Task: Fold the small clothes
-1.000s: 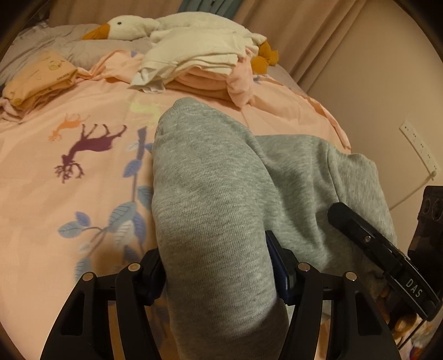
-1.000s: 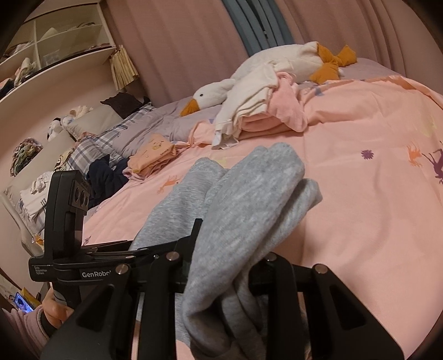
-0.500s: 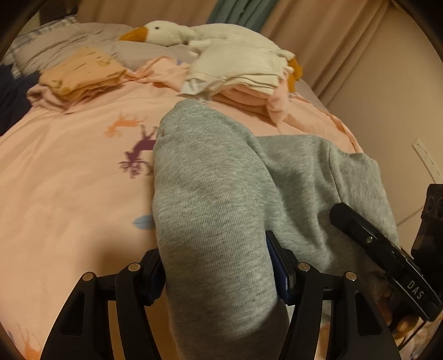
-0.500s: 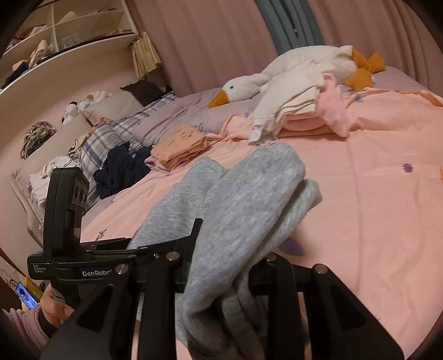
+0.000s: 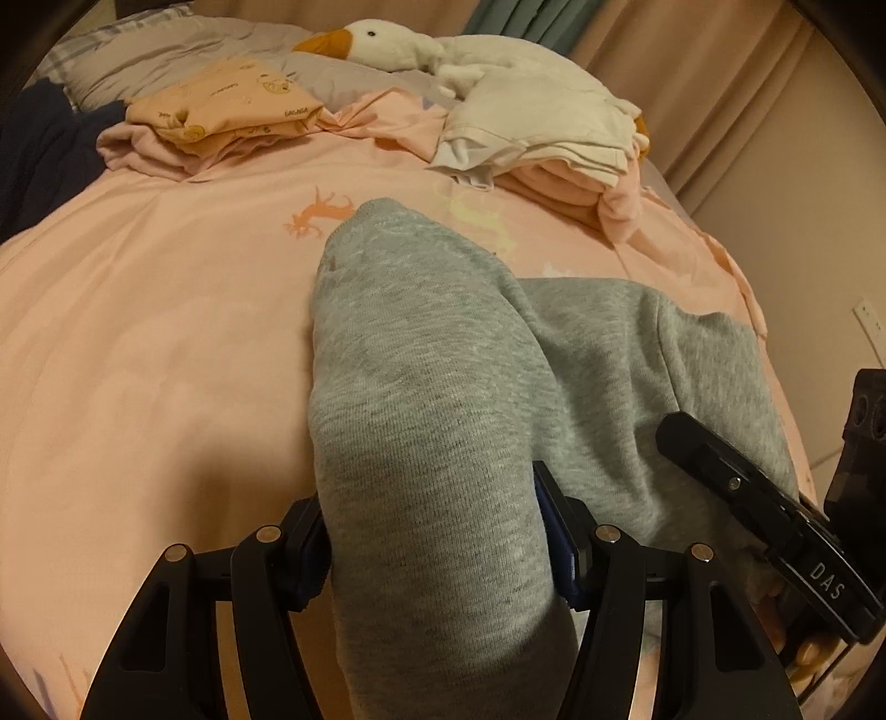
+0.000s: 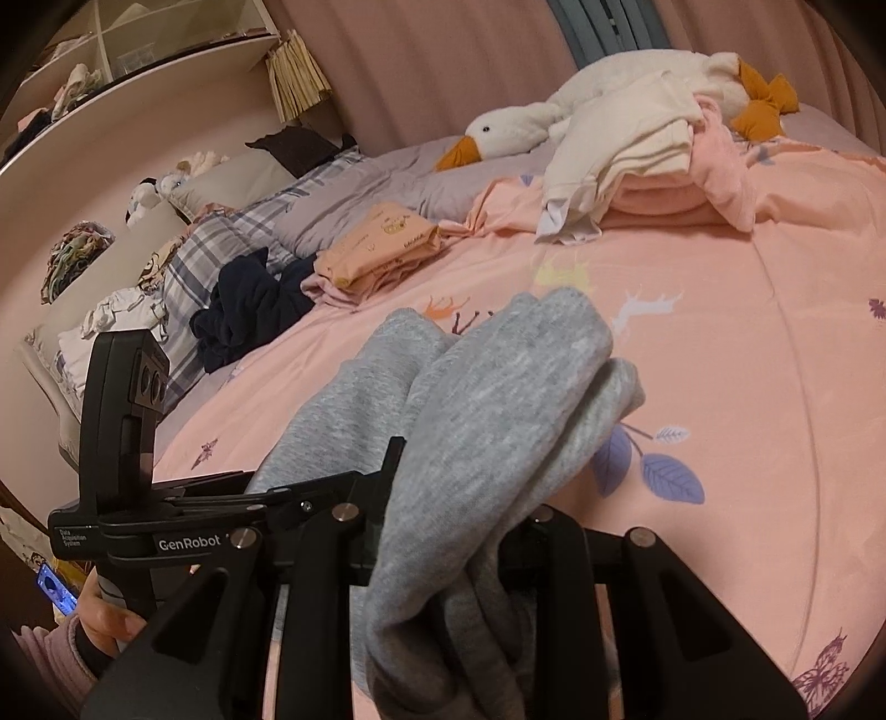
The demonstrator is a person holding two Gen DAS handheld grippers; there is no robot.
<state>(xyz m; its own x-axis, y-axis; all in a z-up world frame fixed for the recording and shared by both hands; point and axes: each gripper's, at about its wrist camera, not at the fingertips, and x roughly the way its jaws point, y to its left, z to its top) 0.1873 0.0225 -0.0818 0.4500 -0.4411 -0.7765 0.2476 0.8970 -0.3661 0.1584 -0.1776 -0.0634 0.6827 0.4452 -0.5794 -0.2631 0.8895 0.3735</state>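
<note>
A small grey knit garment (image 5: 421,399) hangs between both grippers above the pink bedspread (image 5: 138,332). My left gripper (image 5: 437,548) is shut on one bunched end of it. The cloth drapes over the fingers and hides the tips. My right gripper (image 6: 443,559) is shut on the other end of the grey garment (image 6: 487,399), which folds over it. The right gripper's body (image 5: 775,515) shows at the right edge of the left wrist view. The left gripper's body (image 6: 127,443) shows at the left of the right wrist view.
A folded orange garment (image 5: 232,111) on a pink one lies at the far left of the bed. A stack of white and pink clothes (image 5: 542,138) leans on a plush goose (image 5: 382,39). A dark navy garment (image 6: 249,304) lies near plaid pillows. Shelves (image 6: 111,61) line the wall.
Both grippers have swung leftward with the grey garment still held. The folded orange garment and the goose now sit more centrally in view; the deer print has passed out of the left wrist view.
</note>
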